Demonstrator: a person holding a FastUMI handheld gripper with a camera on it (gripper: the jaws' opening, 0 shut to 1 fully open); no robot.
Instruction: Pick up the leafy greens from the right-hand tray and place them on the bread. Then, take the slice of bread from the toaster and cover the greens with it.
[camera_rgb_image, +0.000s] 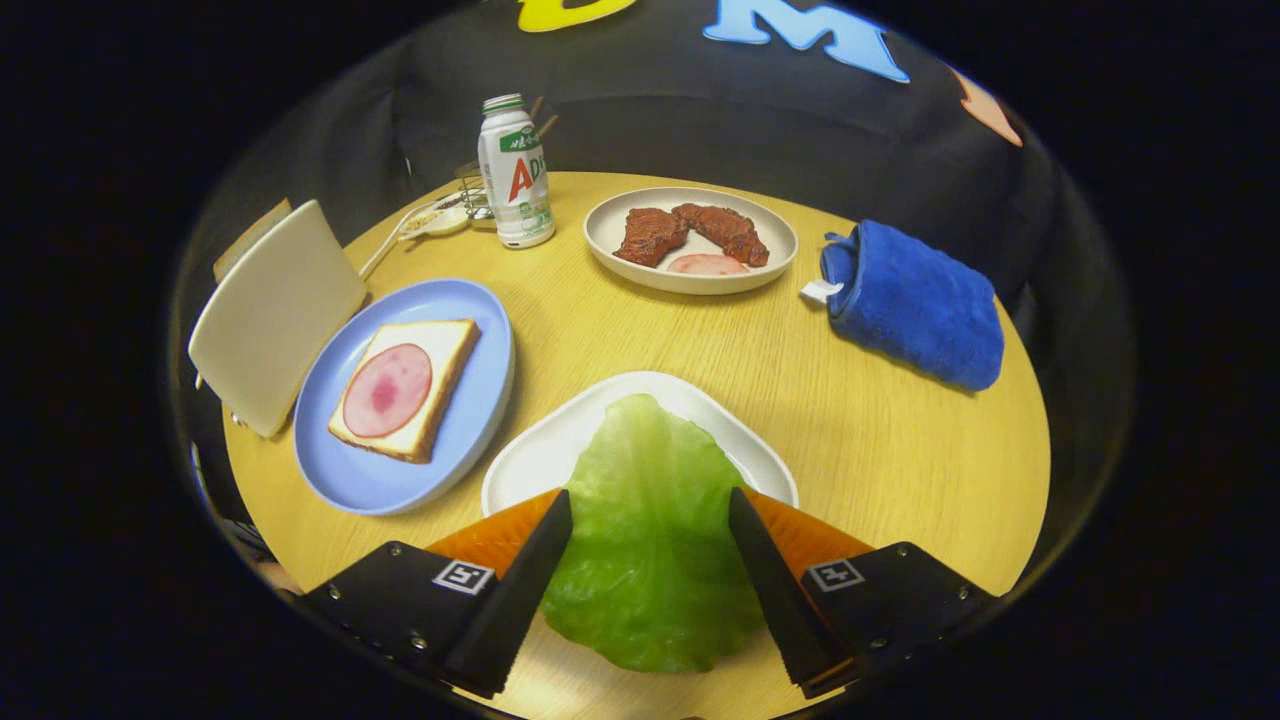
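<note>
Green lettuce leaf (650, 540) lies between the spread tool (650, 520) fingers.

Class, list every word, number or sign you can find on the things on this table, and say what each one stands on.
Bottle: a printed label, curving out of sight and too small to read reliably.
Blue towel: a white tag, nothing legible.
Claw: one square black-and-white marker on each side, patterns rather than words; its fingers stand open either side of the lettuce leaf.
</note>
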